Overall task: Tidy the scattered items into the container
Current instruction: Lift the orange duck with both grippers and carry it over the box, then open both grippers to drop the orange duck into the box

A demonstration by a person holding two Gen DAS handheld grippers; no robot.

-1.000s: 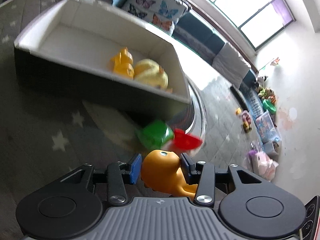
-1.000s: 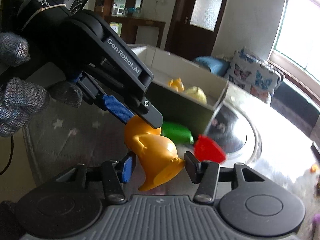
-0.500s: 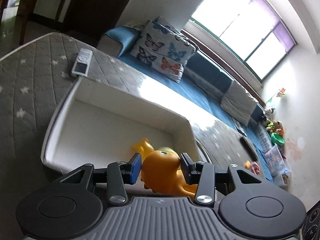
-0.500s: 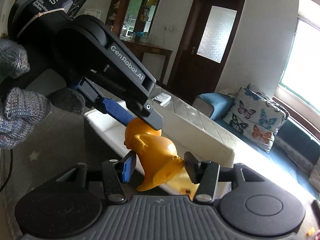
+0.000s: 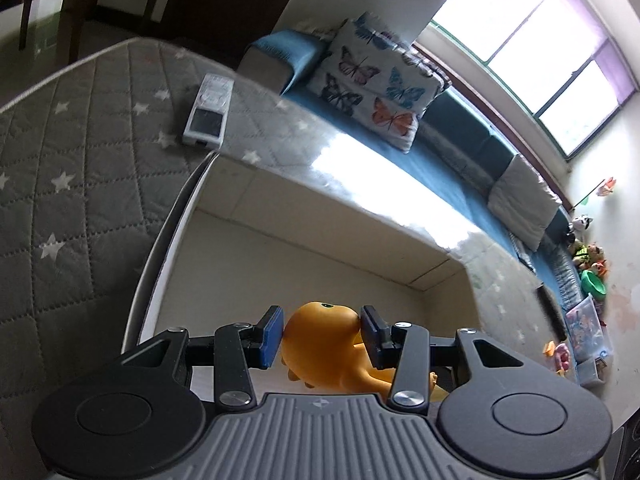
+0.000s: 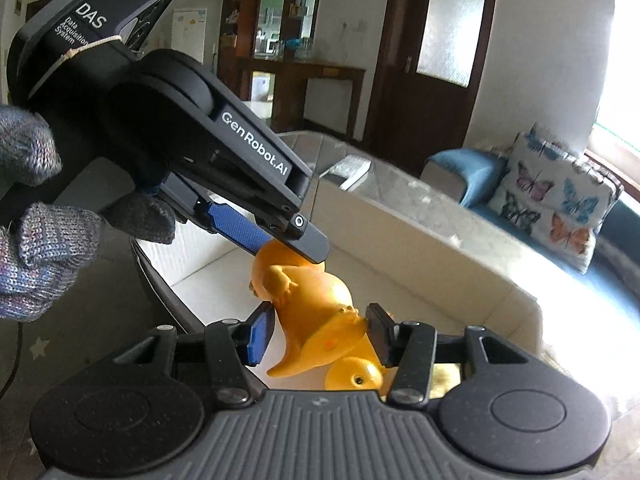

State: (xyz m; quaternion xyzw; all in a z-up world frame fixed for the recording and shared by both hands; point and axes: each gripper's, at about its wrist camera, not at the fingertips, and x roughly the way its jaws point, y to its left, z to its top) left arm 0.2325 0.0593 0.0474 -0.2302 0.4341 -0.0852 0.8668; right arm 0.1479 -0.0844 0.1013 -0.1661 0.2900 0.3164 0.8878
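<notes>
Left hand-held gripper (image 5: 320, 334) and right hand-held gripper (image 6: 318, 334) both clench the orange toy (image 5: 324, 344), sharing its weight above the box (image 5: 320, 248) for release.

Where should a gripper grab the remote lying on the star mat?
Across the remote at its narrow middle, coming straight down: it lies flat on the mat, long and slim, so its long side edges give opposing faces.

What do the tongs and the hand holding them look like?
Both tongs are black with round discs, silver screws and a ribbed grey base. Left tongs have blue finger pads, white "GenRobot.AI" and "DAS" lettering and a rubber band. Right tongs have one blue pad showing. The left hand wears a grey knitted glove.
</notes>
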